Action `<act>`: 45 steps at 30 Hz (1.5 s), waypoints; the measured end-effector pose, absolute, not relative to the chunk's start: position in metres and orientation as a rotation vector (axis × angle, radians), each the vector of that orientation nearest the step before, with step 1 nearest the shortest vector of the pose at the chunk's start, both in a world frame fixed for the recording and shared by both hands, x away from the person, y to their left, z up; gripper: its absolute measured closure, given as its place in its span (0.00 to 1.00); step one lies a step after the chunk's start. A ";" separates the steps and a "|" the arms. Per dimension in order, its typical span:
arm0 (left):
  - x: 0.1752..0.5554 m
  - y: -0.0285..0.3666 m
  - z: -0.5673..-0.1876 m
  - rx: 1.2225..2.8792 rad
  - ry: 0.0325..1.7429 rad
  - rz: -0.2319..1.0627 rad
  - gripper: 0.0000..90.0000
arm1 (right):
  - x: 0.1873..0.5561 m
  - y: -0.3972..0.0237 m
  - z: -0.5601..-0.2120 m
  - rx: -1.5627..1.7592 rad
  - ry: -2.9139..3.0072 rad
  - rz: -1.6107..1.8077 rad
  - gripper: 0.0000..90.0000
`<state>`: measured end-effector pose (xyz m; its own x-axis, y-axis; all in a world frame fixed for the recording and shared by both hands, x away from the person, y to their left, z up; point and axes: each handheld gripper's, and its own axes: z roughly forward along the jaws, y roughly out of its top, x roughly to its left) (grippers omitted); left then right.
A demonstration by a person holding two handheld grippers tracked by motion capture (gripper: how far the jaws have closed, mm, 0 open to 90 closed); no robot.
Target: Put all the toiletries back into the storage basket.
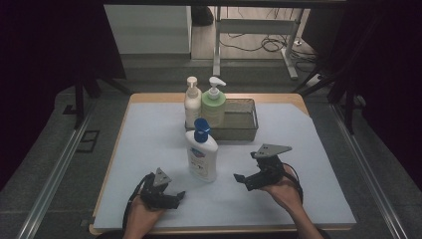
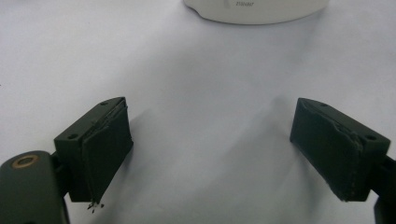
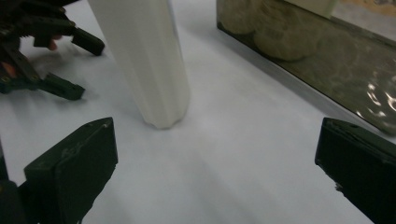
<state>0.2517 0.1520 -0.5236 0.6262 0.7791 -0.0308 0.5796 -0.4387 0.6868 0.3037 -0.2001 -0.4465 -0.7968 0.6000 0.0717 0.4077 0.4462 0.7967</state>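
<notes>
From the high view, my left gripper (image 1: 174,195) and right gripper (image 1: 243,178) rest low on the white mat (image 1: 308,149), either side of the upright white lotion bottle (image 1: 201,154) with its blue pump, touching nothing. Behind it, two pump bottles (image 1: 204,102) stand in a mesh basket (image 1: 241,122).

In my left gripper view, my jaws gape wide, empty; the bottle's base (image 2: 254,11) stands ahead.

In my right gripper view, jaws spread wide, the bottle (image 3: 144,60) ahead-left, the basket (image 3: 317,60) right.

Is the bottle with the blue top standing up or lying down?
Standing up. The blue-topped bottle rests on its base on the white mat, pump on top, between the two open grippers.
</notes>
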 end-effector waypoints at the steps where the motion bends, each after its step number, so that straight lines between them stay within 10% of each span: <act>1: 0.252 0.152 -0.524 2.175 1.059 0.382 0.14 | 0.304 -0.197 -0.445 0.872 2.478 1.277 0.00; 45: 0.252 0.152 -0.524 2.173 1.059 0.378 0.14 | 0.319 -0.097 -0.418 0.769 2.463 1.255 0.16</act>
<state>0.2518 0.1521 -0.5236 0.6264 0.7788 -0.0346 0.5808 -0.4366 0.6871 0.3194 -0.0974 -0.4181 -0.8223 0.5690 -0.0007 0.3339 0.4835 0.8092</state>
